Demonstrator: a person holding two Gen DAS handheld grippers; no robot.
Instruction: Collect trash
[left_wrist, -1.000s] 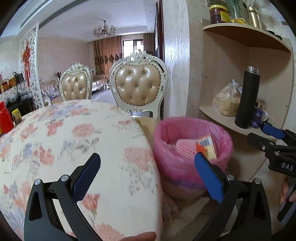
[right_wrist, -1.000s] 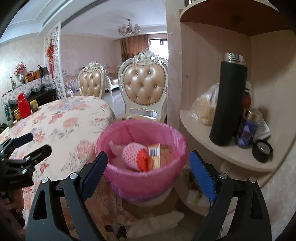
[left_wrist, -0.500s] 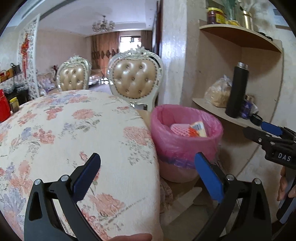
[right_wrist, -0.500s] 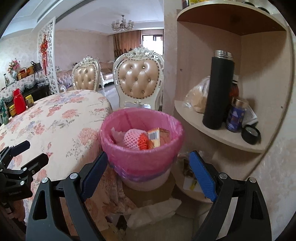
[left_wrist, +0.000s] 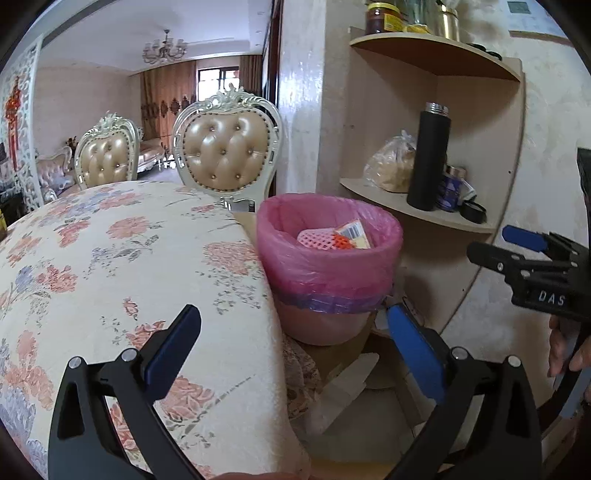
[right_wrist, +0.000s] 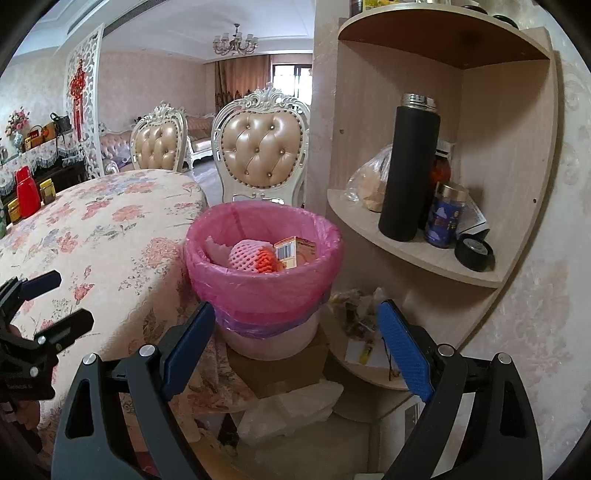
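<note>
From my left gripper's (left_wrist: 291, 347) camera, the floral table (left_wrist: 129, 258) hides the near left side of the pink-lined trash bin (left_wrist: 328, 273) ahead of the fingers, and the bin's rim covers all but the tops of the foam net (left_wrist: 317, 240) and the small carton (left_wrist: 354, 232) inside. The right gripper (left_wrist: 517, 247) off to the right of my fingers is cut by the picture's edge, so I see only its front part. From my right gripper's (right_wrist: 295, 347) camera, the cardboard box (right_wrist: 284, 369) under the bin is partly behind my left finger (right_wrist: 188, 343), the clutter on the low shelf (right_wrist: 354, 310) between the fingers is too jumbled to name, and the flask (right_wrist: 410, 170) hides most of the jar (right_wrist: 441, 170) behind it.
</note>
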